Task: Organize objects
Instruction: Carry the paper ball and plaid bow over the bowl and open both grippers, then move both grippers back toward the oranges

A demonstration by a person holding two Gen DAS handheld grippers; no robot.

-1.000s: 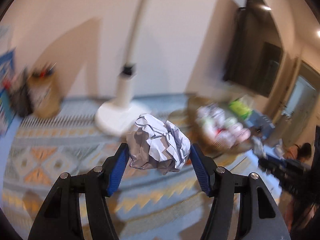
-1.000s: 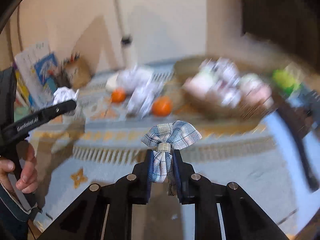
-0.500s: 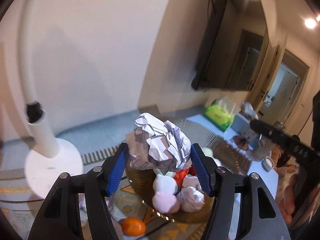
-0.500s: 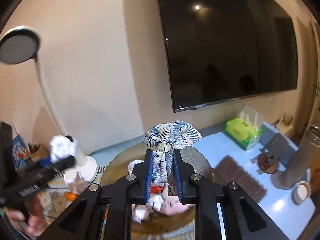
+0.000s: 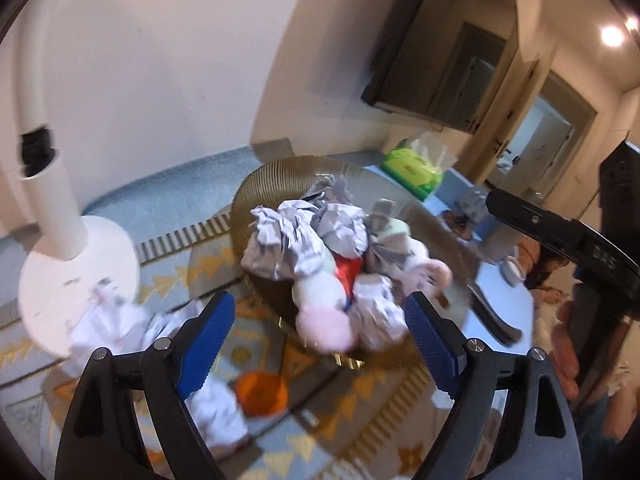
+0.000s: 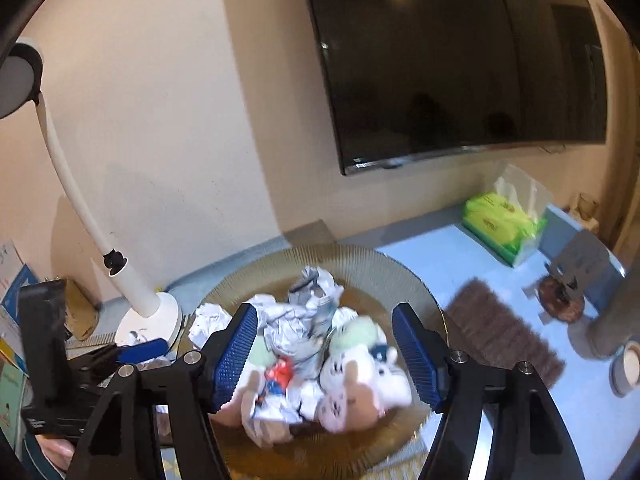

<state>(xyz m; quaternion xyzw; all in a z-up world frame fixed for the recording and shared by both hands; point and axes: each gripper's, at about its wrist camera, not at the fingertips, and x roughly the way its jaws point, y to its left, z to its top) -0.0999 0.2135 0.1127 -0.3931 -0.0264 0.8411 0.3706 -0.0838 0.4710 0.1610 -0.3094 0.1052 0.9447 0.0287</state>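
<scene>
Left wrist view: left gripper (image 5: 316, 330) hangs above the rug, jaws opening with nothing clamped, while the paper ball (image 5: 280, 244) sits on the heap in the ribbed bowl (image 5: 256, 184). Right gripper (image 6: 324, 350) hovers over that bowl's middle, jaws opening wide and empty; toys and paper lie below.

Your ribbed gold bowl (image 6: 384, 264) holds a heap of crumpled paper balls (image 6: 316, 284) and plush toys (image 6: 360, 376).
</scene>
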